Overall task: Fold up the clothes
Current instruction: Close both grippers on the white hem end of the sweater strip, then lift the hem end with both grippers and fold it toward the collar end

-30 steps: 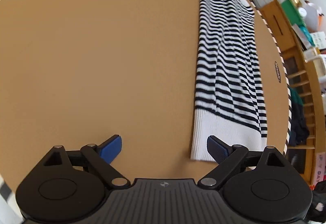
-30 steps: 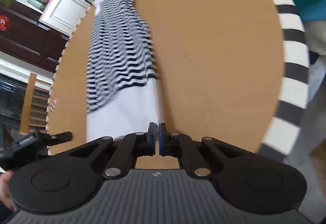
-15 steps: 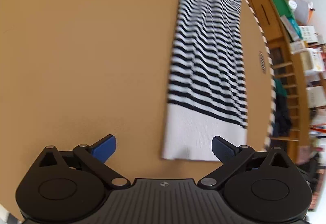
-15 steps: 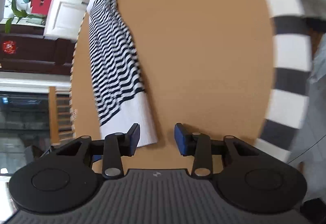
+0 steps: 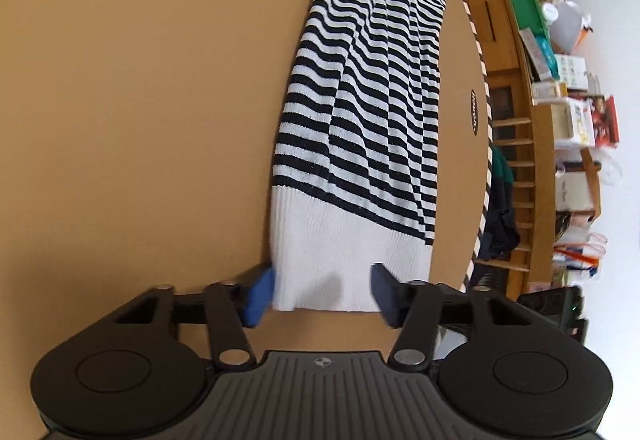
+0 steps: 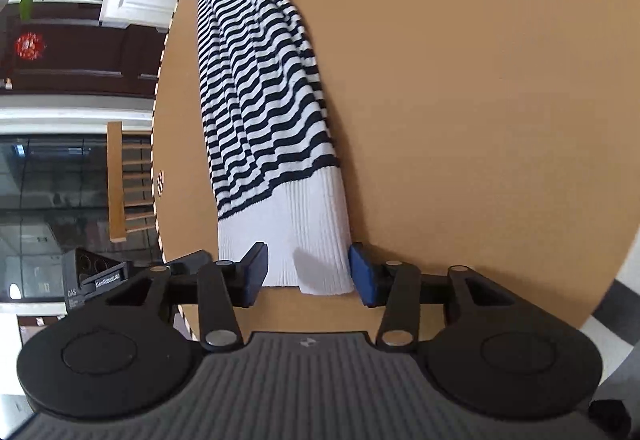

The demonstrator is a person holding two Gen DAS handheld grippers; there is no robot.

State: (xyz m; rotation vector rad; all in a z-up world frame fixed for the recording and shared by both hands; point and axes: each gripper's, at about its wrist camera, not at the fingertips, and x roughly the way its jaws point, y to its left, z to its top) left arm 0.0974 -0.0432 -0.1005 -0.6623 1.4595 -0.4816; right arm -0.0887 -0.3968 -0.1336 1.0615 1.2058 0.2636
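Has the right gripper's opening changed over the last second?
Yes. The right gripper, shut before, now stands open astride the white hem of the striped sweater.

The round tan bench (image 5: 120, 99) lies bare and flat over most of its top, so a gripper could sweep across it freely. The only thing lying on it is the long, folded black-and-white striped knit sweater (image 5: 368, 87), stretched along one side near the striped rim. Beyond that rim stand crowded wooden shelves (image 5: 560, 143) and a wooden chair (image 6: 120, 179).
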